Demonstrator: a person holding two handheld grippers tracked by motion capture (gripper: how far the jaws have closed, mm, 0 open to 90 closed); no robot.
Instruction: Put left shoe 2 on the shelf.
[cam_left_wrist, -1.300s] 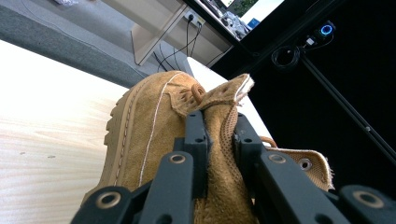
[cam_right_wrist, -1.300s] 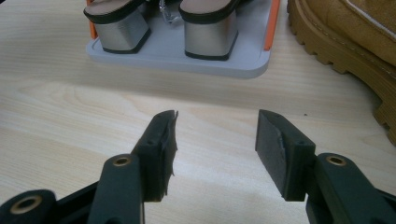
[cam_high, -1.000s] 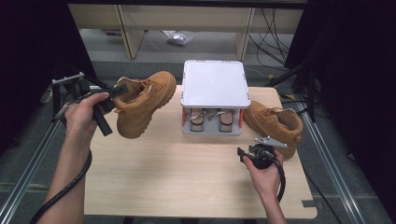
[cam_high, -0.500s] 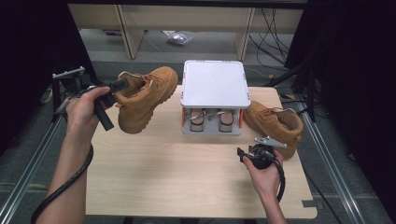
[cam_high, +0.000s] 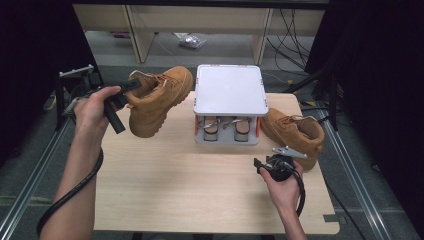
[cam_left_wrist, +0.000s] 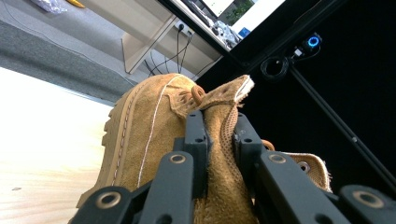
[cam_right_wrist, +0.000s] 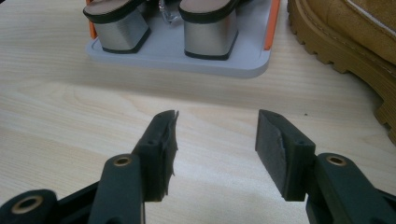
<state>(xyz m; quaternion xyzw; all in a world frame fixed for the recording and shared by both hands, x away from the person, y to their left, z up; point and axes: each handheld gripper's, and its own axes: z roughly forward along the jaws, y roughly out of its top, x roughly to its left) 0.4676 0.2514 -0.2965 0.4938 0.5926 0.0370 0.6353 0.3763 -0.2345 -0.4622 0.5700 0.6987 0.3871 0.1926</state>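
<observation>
Here we look down on a pale wooden table (cam_high: 165, 190) where a person works with a hand-held gripper in each hand. The left gripper (cam_high: 131, 90) pinches the padded collar of a tan suede lace-up boot with a ridged rubber sole (cam_high: 159, 100), holding it lifted in the air over the table's far left corner, toe pointing away. In the left gripper view, the two black jaws close tightly on a fold of the boot's collar (cam_left_wrist: 219, 154), a soft edge that gives them something thin enough to grip. In the middle of the table stands a small grey two-tier shoe rack with a flat white top (cam_high: 230, 90); a pair of block-heeled sandals (cam_high: 226, 128) sits on its lower shelf. We judge the bare top to be the likely place for the boot. A matching second tan boot (cam_high: 295, 132) rests on the table just right of the rack. The right gripper (cam_high: 260, 164) waits low over the table near that boot, its jaws apart and empty.
</observation>
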